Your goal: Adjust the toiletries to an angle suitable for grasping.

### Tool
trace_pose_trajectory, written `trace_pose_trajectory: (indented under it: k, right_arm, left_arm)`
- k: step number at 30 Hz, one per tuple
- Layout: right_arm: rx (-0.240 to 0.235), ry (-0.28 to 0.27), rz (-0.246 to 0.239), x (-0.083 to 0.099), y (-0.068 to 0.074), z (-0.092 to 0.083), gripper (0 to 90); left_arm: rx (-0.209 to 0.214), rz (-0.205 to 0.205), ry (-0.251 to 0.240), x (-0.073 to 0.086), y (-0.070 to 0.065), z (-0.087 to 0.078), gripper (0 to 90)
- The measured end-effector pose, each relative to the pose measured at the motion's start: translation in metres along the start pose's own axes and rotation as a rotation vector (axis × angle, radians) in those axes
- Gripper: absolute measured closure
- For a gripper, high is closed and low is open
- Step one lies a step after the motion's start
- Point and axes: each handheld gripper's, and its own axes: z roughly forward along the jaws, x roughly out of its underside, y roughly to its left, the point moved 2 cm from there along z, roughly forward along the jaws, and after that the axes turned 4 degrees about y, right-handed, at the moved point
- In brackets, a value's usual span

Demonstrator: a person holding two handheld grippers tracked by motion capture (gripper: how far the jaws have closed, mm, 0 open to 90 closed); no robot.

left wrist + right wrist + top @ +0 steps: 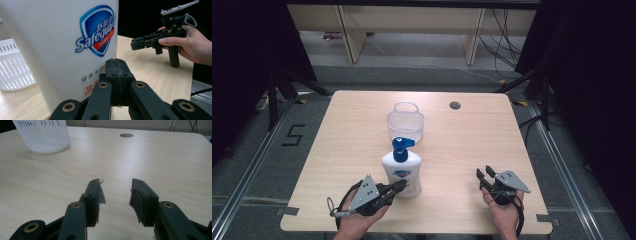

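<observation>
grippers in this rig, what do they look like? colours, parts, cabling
Both the left gripper and right gripper are black, pistol-grip, each topped by a grey three-cornered plate with small holes. Jaws are black linkage arms with brass-coloured pivot bushings. A black cable loops from each. The hands are bare, without gloves.

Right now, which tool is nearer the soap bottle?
Left. The left tool sits shut right at the base of the soap bottle, while the right tool is open, well off to the bottle's right over bare table.

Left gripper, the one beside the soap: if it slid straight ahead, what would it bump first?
Probably the white plastic Safeguard pump bottle with the blue pump: the shut left gripper points at its base, nearly touching.
</observation>
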Motion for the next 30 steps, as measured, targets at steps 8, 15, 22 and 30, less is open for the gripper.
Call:
trace_pose_trajectory:
  k: [8,15,22,30]
  right_arm:
    - [-0.008,0.015,0.048,0.001,0.003,-0.001,59.7]
    - [0.007,0.03,0.028,0.001,0.002,-0.001,59.6]
    - [-0.003,0.025,0.041,0.001,0.003,-0.002,59.4]
    - [-0.027,-0.003,0.026,0.0,0.0,0.0,57.9]
  left_arm:
    - [-0.011,0.012,0.021,-0.004,-0.001,0.005,89.2]
    - [-0.011,0.01,0.023,-0.006,-0.003,0.01,89.3]
    - [-0.016,0.011,0.026,-0.007,-0.002,0.015,89.3]
    - [-0.012,0.002,-0.009,-0.01,-0.006,-0.003,81.1]
